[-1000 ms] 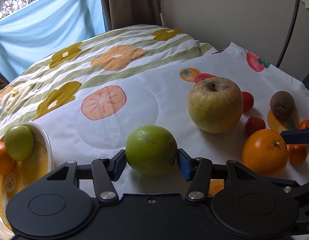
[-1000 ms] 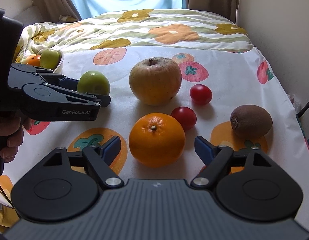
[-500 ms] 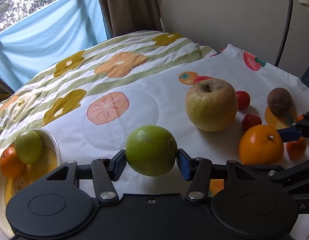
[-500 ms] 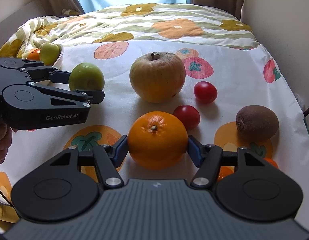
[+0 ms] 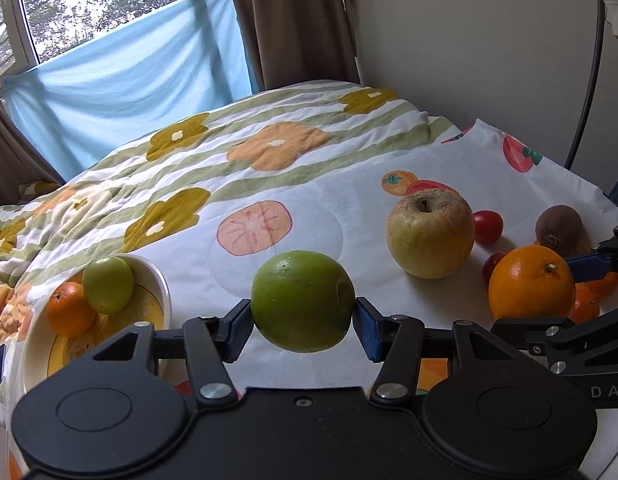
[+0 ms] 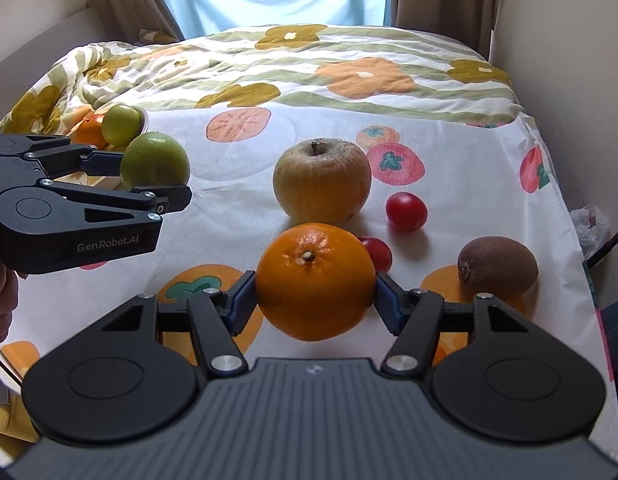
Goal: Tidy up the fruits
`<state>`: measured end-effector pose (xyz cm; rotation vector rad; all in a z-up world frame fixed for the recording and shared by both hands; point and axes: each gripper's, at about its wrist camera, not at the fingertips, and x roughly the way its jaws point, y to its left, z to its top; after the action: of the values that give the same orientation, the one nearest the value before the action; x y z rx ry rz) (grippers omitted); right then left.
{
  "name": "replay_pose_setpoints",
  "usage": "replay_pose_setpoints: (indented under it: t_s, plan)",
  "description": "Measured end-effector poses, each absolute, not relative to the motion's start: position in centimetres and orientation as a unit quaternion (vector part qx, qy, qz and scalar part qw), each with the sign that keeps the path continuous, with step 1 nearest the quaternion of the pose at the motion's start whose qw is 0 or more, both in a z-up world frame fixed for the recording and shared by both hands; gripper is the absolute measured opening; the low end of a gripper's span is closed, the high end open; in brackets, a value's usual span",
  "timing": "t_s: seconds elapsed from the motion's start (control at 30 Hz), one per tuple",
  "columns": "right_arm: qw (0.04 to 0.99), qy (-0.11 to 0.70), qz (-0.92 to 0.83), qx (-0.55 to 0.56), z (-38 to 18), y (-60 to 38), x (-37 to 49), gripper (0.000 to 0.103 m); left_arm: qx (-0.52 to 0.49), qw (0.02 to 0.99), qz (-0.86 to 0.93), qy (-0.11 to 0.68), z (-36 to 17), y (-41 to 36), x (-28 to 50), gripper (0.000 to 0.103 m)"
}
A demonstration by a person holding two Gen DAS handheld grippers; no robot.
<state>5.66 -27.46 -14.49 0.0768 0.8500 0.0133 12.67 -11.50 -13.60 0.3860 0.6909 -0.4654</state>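
My left gripper (image 5: pixel 303 320) is shut on a green fruit (image 5: pixel 303 300) and holds it above the cloth; it also shows in the right wrist view (image 6: pixel 155 166). My right gripper (image 6: pixel 315 300) is shut on an orange (image 6: pixel 315 286), also seen in the left wrist view (image 5: pixel 531 288). A white bowl (image 5: pixel 159 292) at the left holds a small orange (image 5: pixel 69 314) and a green fruit (image 5: pixel 109 284). A large yellow apple (image 6: pixel 321 186), two cherry tomatoes (image 6: pixel 406 212) (image 6: pixel 376 253) and a kiwi (image 6: pixel 497 266) lie on the cloth.
The fruit-print cloth (image 6: pixel 245 168) covers a bed with a flowered quilt (image 6: pixel 309 64) behind. A wall (image 5: pixel 469 40) runs along the right, a curtain and window at the back. Small orange fruits (image 5: pixel 585 306) lie near the right gripper.
My right gripper closed on the orange and lifted it slightly. My left gripper rose with the green fruit and the bowl came further into view.
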Motion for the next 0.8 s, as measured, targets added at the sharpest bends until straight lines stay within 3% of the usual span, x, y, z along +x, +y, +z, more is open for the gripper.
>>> replay_pose_setpoints:
  t_s: [0.8]
  plan:
    - [0.921,0.369,0.120,-0.016,-7.2,-20.8,8.1,0.077,0.138,0.933,-0.100,0.316,-7.0,-3.4,11.3,0.058]
